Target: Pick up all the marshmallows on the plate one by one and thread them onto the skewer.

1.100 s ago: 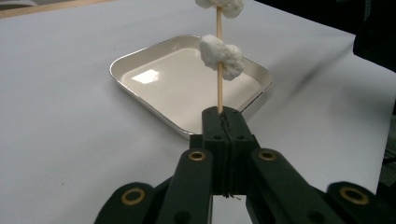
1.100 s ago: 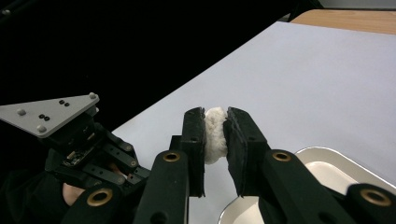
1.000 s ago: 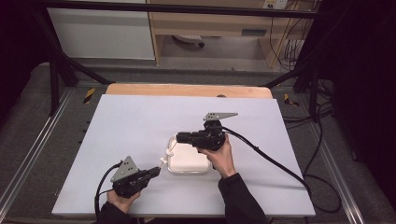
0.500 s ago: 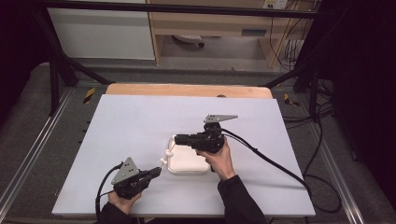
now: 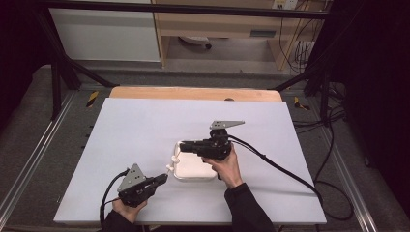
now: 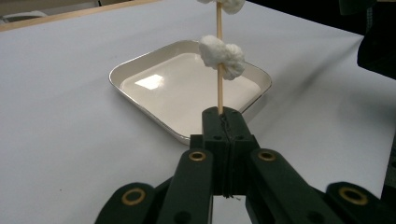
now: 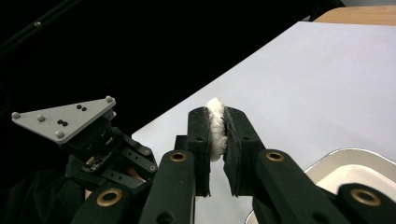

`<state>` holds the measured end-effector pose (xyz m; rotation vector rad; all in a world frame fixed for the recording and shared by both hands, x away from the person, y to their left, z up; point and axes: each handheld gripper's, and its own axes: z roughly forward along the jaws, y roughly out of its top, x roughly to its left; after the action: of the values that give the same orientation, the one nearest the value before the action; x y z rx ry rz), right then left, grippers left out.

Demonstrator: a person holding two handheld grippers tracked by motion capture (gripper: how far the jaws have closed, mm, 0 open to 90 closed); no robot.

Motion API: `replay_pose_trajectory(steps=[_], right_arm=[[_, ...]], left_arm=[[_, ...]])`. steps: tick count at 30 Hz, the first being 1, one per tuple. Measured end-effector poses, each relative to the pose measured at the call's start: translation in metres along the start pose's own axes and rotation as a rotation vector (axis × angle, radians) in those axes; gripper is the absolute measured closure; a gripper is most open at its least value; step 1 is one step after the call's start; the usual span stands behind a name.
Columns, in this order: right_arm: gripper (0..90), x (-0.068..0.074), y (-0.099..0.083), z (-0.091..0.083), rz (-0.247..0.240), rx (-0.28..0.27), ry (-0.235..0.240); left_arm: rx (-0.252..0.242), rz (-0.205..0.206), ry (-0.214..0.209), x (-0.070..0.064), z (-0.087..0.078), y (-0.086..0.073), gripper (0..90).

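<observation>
At the lower left of the high view the left gripper [image 5: 162, 179] sits low over the near part of the tabletop [image 5: 145, 125], about where it was a second ago, its jaws pressed fully together on the bottom end of a thin wooden skewer [image 6: 219, 79]. In the left gripper view the skewer rises straight up from the closed jaws, with one white marshmallow [image 6: 222, 54] threaded on it a little above them and part of another at the top edge of that frame. Just beyond, near the middle of the high view, lies the shallow white tray [image 5: 196, 171], which has not shifted between the frames. Over its far left corner is the right gripper [image 5: 184, 145], which has edged slightly toward the lower left since a second ago, nearer the tip of the skewer. In the right gripper view its jaws stand only narrowly apart, squeezing a white marshmallow piece [image 7: 215, 127] between them, with the tray's rim at the lower right of that frame and the left gripper farther off at the lower left.
</observation>
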<state>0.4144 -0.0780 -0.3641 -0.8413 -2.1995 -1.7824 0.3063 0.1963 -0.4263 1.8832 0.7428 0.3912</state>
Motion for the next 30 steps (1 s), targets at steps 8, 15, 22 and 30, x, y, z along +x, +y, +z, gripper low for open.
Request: replay_pose_trajectory(steps=[8,15,22,30], right_arm=[[82.1,0.0014,-0.0021,0.0013,-0.003,-0.006,0.013],[82.3,0.0024,-0.0039,0.0024,-0.010,-0.007,0.020],[82.4,0.0031,-0.0066,0.0041,-0.015,-0.006,0.028],[82.5,0.0033,-0.0095,0.0061,-0.024,0.002,0.025]], left_arm=[[-0.003,0.010,0.005,-0.0014,-0.0005,0.0003,89.4],[0.000,0.015,0.007,-0.0030,0.0003,0.0002,89.4],[0.007,0.021,0.011,-0.0038,0.0011,-0.0002,89.4],[0.007,0.015,0.012,-0.0042,0.0021,-0.0008,89.4]])
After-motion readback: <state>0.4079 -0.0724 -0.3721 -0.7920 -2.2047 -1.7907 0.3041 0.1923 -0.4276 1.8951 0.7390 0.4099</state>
